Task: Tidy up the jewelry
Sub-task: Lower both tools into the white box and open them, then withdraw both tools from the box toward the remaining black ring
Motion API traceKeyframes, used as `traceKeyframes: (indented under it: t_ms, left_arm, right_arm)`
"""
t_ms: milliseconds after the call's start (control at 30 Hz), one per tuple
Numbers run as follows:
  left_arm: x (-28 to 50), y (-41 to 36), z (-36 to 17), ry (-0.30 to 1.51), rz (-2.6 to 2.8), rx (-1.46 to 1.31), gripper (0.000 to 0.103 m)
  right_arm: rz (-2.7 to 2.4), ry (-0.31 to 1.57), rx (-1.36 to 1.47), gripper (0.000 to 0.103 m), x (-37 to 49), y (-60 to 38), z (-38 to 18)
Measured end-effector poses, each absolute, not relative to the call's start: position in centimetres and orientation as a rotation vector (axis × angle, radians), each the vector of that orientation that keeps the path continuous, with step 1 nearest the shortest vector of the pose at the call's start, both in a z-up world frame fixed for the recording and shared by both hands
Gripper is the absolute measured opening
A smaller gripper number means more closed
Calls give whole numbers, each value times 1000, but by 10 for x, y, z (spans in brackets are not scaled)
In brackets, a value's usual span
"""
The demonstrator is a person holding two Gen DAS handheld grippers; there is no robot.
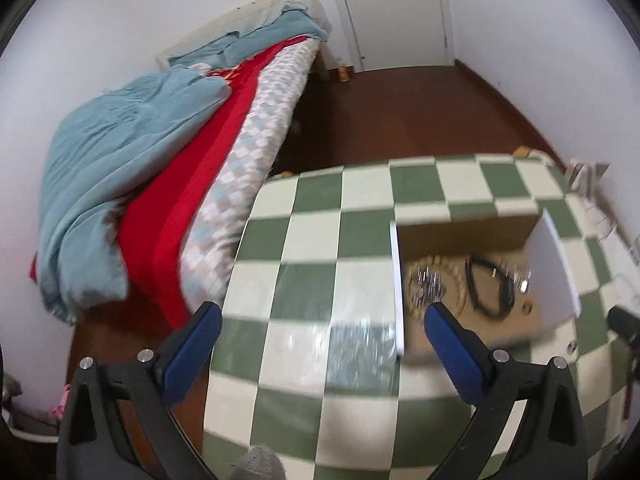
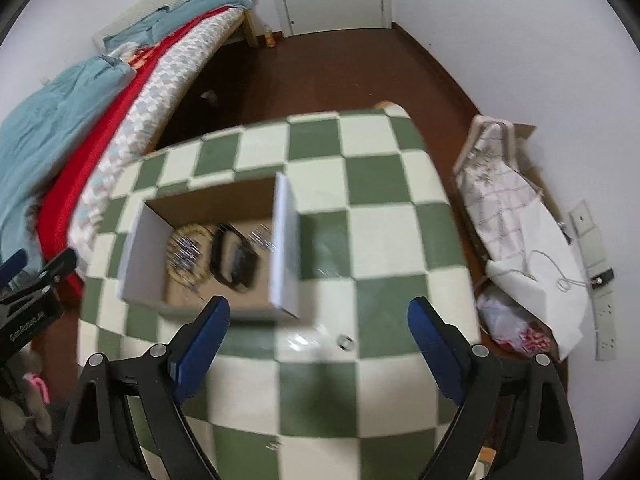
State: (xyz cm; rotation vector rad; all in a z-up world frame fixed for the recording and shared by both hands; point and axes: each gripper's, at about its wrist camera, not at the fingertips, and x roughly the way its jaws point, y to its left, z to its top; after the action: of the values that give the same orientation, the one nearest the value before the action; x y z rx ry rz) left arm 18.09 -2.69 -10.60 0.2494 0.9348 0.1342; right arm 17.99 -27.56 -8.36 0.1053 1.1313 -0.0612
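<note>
An open cardboard box [image 2: 144,252] with white side flaps sits on a green-and-white checked table [image 2: 360,184]. Inside lie a gold bead necklace [image 2: 192,236], a black band [image 2: 234,260] and silvery pieces [image 2: 262,238]. The box [image 1: 464,226], the gold necklace [image 1: 456,284] and the black band [image 1: 486,290] also show in the left wrist view. A small ring [image 2: 346,342] lies on the table in front of the box. My left gripper [image 1: 323,322] is open and empty above the table, left of the box. My right gripper [image 2: 319,314] is open and empty, just above the ring.
A bed [image 1: 192,152] with blue and red bedding stands left of the table. A white door [image 1: 394,12] is at the back. A folded drying rack with cloth [image 2: 504,200], a power strip [image 2: 600,300] and a plastic bag [image 2: 516,326] lie on the floor at right.
</note>
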Motion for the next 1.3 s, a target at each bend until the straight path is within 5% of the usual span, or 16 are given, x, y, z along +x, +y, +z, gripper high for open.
traceKeyframes:
  t_ms: [500, 767, 833, 867, 1300]
  left_arm:
    - [73, -138, -212, 1167, -126, 232, 98]
    - [74, -164, -218, 1140, -209, 230, 51]
    - [74, -167, -216, 1137, -250, 219, 12]
    - [74, -168, -216, 1140, -256, 221, 6]
    - [92, -126, -209, 1123, -177, 199, 0]
  right_arm:
    - [-158, 1169, 81, 87, 106, -332, -140]
    - [-174, 1166, 127, 82, 99, -351, -143]
    - [-174, 1166, 134, 82, 100, -352, -144]
    - [-173, 1165, 137, 82, 101, -352, -144]
    - [-96, 1124, 186, 78, 120, -334, -138]
